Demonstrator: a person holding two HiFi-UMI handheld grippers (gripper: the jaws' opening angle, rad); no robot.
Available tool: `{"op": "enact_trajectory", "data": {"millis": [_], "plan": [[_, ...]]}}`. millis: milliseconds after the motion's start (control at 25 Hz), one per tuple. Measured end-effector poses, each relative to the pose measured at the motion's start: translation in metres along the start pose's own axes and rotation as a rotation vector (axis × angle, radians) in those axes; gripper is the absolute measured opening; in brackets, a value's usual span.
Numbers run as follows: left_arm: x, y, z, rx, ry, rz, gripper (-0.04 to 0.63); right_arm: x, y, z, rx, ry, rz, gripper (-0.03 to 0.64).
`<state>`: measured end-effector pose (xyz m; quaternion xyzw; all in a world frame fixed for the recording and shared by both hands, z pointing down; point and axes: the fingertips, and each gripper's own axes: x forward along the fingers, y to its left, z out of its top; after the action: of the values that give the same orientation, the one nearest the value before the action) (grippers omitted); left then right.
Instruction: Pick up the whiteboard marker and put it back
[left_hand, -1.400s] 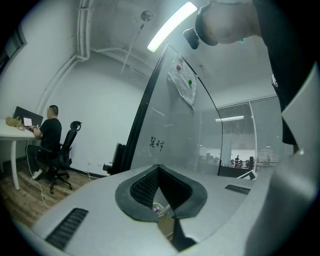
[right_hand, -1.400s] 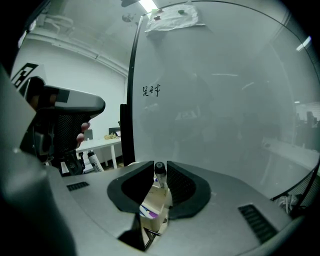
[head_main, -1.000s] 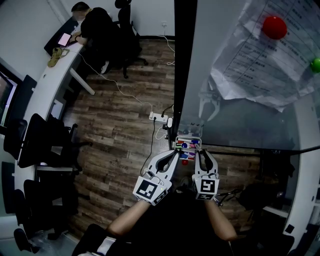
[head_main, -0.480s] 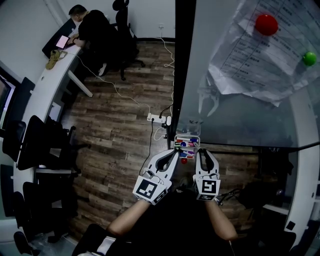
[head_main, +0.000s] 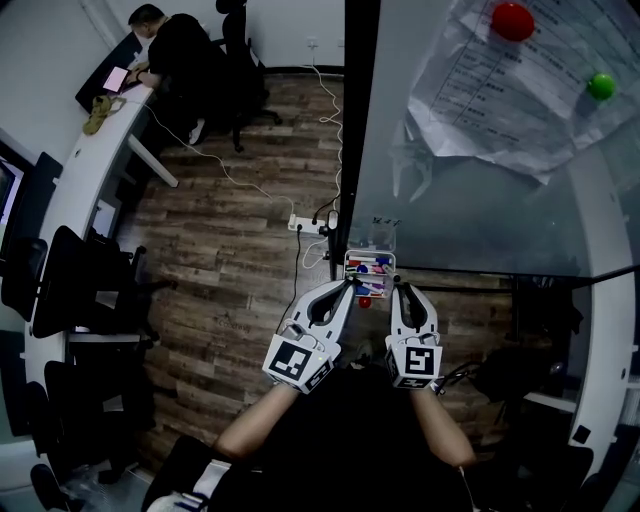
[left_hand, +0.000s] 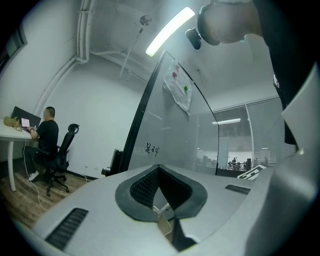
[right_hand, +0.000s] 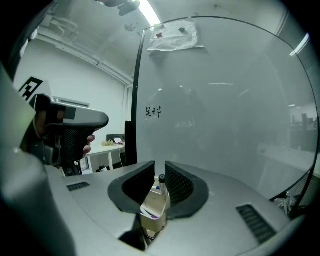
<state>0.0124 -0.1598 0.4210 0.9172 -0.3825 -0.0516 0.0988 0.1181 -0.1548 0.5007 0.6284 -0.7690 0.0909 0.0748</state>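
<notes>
The whiteboard marker (right_hand: 162, 183) stands cap up between the right gripper's (right_hand: 160, 166) jaws, above the pen tray (right_hand: 151, 206) on the glass board (right_hand: 225, 100). These jaws have just been closing but are not yet gripping it. The left gripper (left_hand: 159, 171) is closed and empty.

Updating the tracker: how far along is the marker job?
Done: nothing visibly; the whiteboard marker stands in its holder. In hand: the right claw straddles it, jaws just closing, no grip evident. The left claw is shut, empty. Left: lift it, put it back.
</notes>
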Motion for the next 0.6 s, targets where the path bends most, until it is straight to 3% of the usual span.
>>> {"op": "enact_trajectory", "data": {"millis": [200, 600], "plan": [[0.001, -0.003, 0.000, -0.005, -0.001, -0.017, 0.008, -0.006, -0.001, 0.008, 0.029, -0.019, -0.018, 0.032], [0.000, -0.010, 0.000, 0.007, 0.010, -0.035, 0.008, -0.019, -0.005, 0.020, 0.073, -0.058, -0.020, 0.015]]}}
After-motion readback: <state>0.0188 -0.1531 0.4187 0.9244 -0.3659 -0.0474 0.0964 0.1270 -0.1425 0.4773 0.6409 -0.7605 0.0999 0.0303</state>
